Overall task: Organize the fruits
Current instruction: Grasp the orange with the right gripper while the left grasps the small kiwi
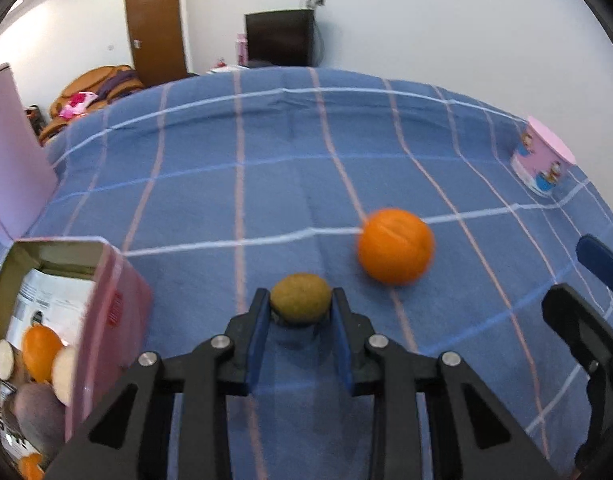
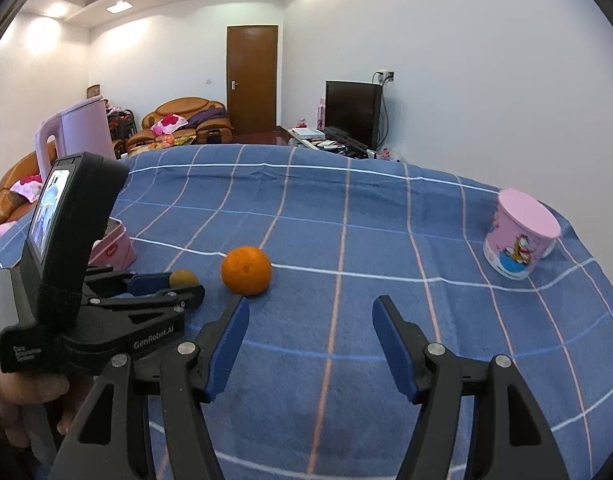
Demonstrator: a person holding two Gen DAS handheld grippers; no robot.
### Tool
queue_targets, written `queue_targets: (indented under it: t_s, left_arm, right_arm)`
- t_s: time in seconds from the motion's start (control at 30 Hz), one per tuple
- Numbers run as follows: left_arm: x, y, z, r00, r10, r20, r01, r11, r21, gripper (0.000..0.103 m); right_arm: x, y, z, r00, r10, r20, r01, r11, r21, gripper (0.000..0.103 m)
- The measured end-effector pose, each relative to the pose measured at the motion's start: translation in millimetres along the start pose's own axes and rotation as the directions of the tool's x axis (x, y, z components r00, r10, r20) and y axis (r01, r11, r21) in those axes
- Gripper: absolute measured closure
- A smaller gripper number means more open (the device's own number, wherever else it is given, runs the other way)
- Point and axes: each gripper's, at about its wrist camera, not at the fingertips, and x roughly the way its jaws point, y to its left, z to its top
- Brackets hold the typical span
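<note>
on the blue checked cloth (image 1: 266, 184), the left gripper (image 1: 300, 308) is clenched on a small, fuzzy brown-green kiwi (image 1: 300, 298), its blue pads pressing both sides. a smooth round orange (image 1: 394, 250) sits just beside it at two o'clock, untouched. a pink tin box (image 1: 106, 320) at nine o'clock holds more oranges and cut pieces. an upturned pink cartoon mug (image 1: 542, 156) stands well apart at two o'clock. the right gripper (image 2: 310, 320) hangs released, nothing between its fingers, the orange near its left tip.
</note>
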Motion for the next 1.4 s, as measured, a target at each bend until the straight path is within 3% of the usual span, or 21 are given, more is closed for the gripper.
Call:
queue_targets:
  t_s: [0.1, 0.43, 0.73, 0.97, 1.4]
  left_arm:
    - [3, 8, 4, 0.999, 0.042, 0.027, -0.042, 0.999, -0.007, 0.071]
    - [5, 31, 11, 0.998, 0.046, 0.048, -0.044, 0.998, -0.045, 0.071]
    - [6, 45, 13, 0.997, 0.053, 0.058, -0.048, 0.995, -0.090, 0.072]
    - [7, 48, 12, 0.997, 0.055, 0.058, -0.048, 0.993, -0.106, 0.072]
    - [-8, 47, 8, 0.991, 0.076, 0.114, -0.064, 0.992, -0.107, 0.072]
  right_arm:
    - [16, 7, 14, 1.000, 0.014, -0.018, -0.014, 1.000, 0.001, 0.037]
    - [72, 18, 23, 0.994, 0.050, -0.096, -0.044, 0.997, 0.067, 0.037]
    - [92, 28, 28, 0.985, 0.082, -0.150, -0.072, 0.995, 0.069, 0.037]
    - [96, 33, 28, 0.975, 0.132, -0.179, -0.123, 0.991, 0.059, 0.054]
    - [82, 30, 26, 0.978, 0.159, -0.135, -0.150, 0.986, 0.076, 0.055]
